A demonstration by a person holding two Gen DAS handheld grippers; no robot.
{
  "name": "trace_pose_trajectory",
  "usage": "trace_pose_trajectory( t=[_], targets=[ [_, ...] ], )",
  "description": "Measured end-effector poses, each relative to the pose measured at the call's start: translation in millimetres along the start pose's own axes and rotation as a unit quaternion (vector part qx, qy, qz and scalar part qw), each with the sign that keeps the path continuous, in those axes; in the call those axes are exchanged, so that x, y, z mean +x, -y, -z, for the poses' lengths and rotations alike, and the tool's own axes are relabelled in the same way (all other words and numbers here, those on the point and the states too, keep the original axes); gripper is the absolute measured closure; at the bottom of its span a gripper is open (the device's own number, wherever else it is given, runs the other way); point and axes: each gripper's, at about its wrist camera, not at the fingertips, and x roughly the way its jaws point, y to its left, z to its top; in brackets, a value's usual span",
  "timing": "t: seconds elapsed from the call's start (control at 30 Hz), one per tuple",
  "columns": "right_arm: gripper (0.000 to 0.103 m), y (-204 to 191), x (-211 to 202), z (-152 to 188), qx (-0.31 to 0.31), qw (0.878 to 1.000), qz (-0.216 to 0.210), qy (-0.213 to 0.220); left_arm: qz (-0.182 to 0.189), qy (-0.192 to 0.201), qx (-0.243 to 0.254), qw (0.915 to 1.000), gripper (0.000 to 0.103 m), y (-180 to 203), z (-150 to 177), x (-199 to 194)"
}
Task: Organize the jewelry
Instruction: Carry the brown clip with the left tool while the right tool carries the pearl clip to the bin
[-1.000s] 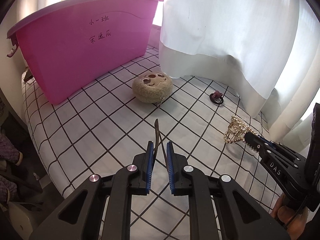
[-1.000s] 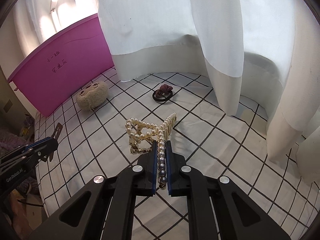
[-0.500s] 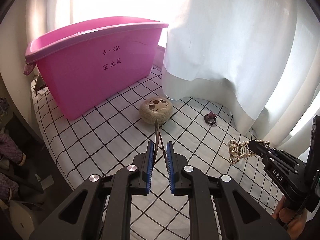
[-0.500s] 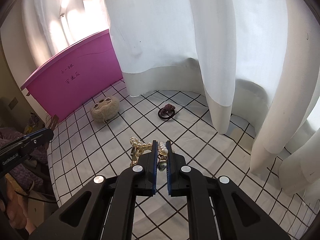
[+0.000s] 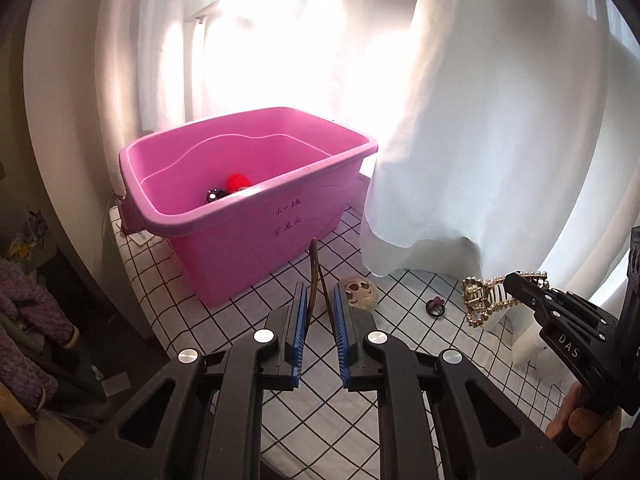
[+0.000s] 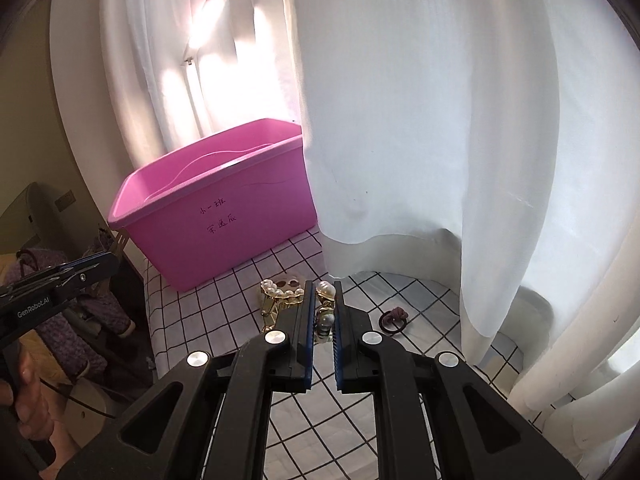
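- The left tongs point(image 5: 320, 304) are nearly pressed together and pinch a thin brown hair clip point(image 5: 316, 272), which stands up between the blue pads, above the table.
- In the right wrist view the same left tongs point(image 6: 102, 262) come in from the left edge, and the flat brown clip point(image 6: 119, 242) sticks out at their tip.
- The right tongs point(image 6: 322, 312) are pressed together on a gold hair claw with pearls point(image 6: 280, 294); one big pearl and a grey one sit between the pads, and the body of the claw hangs to the left of them.
- In the left wrist view the right tongs point(image 5: 510, 284) enter from the right side, with the pearl claw point(image 5: 484, 300) hanging at their tip in the air, in front of the curtain.
- A pink plastic tub point(image 5: 256, 236) stands at the far left of the table point(image 5: 224, 320), which has a white cloth with a black grid. Dark handwriting is on the near wall of the tub.
- Inside the tub lie a red fuzzy thing point(image 5: 239, 182) and a small dark thing point(image 5: 214, 195) beside it; what they are cannot be told.
- On the cloth, near the tub, lies a beige fluffy hair clip with a face point(image 5: 360, 294).
- Right of it, apart, lies a dark hair tie with a purple knot point(image 5: 435, 306).
- A white curtain point(image 5: 480, 140) hangs behind, and its hem reaches the table on the right.
- A hand point(image 5: 576, 424) holds the right tool at the lower right corner.
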Motion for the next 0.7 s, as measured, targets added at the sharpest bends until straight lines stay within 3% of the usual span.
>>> trace_pose_trajectory(
  t=[0.23, 0.43, 0.7],
  targets=[
    [0.095, -45, 23, -71, -0.002, 0.998, -0.034, 0.047, -0.004, 0.042, 0.009, 0.9991, 0.089, -44, -61, -6],
    [0.095, -90, 73, -130, -0.002, 0.997, -0.048, 0.056, 0.005, 0.06, 0.027, 0.9978, 0.089, -86, -123, 18],
    [0.095, -140, 158, -179, -0.019, 0.999, -0.03, 0.013, 0.015, 0.015, 0.035, 0.9992, 0.088, -132, -171, 96]
  ],
)
